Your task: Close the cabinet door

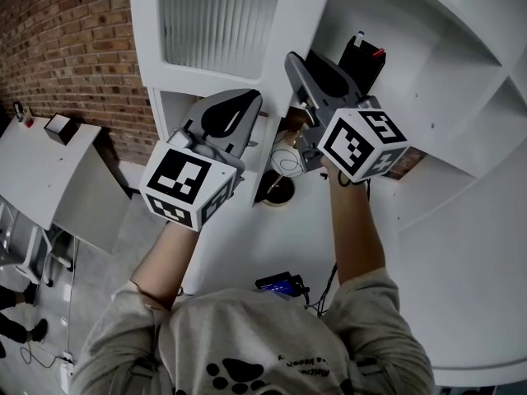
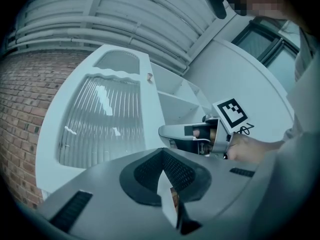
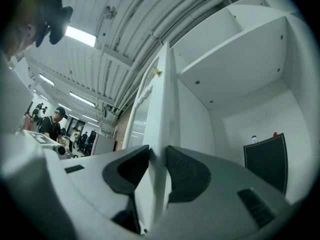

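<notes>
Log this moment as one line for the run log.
cabinet door: open | right gripper: clamped on its edge | left gripper: shut, empty, beside door

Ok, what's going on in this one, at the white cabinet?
A person works at a white cabinet with a hand-held gripper in each hand. The cabinet door, with its ribbed glass pane, stands open. The right hand-held gripper has the door's free edge between its jaws, pads against both faces. The left hand-held gripper, jaws together and empty, is on the glass side; whether it touches is unclear.
</notes>
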Demonstrator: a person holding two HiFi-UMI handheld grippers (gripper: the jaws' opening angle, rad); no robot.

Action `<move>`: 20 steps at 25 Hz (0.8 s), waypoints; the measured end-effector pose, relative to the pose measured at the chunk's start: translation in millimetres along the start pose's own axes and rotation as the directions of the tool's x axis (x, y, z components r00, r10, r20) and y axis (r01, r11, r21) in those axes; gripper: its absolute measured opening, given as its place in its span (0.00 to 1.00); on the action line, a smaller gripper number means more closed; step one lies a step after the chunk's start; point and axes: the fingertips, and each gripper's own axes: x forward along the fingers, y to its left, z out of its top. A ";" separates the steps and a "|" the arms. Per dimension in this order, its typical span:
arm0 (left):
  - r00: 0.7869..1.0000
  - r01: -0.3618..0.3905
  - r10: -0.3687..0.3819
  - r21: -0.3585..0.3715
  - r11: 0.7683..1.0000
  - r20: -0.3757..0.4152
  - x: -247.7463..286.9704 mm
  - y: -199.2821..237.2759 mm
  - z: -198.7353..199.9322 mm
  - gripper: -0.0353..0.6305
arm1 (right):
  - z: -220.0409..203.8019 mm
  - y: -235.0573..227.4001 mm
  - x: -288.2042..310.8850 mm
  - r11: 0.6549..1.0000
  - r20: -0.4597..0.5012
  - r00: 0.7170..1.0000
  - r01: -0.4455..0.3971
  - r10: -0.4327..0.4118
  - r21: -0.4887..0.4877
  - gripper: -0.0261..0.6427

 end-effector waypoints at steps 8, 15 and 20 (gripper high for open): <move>0.999 -0.009 0.010 0.015 1.000 -0.050 34.4 8.8 -19.6 0.06 | -3.9 -12.1 7.7 1.000 0.002 1.000 -0.010 0.010 0.018 0.22; 0.997 -0.002 0.002 0.005 1.000 -0.082 53.9 11.0 -32.2 0.06 | -4.3 -15.1 9.1 1.000 0.006 1.000 0.005 -0.005 0.023 0.22; 0.997 0.000 -0.001 -0.009 1.000 -0.082 55.1 13.3 -33.1 0.06 | -4.2 -14.1 10.1 1.000 0.005 1.000 0.019 -0.019 0.014 0.22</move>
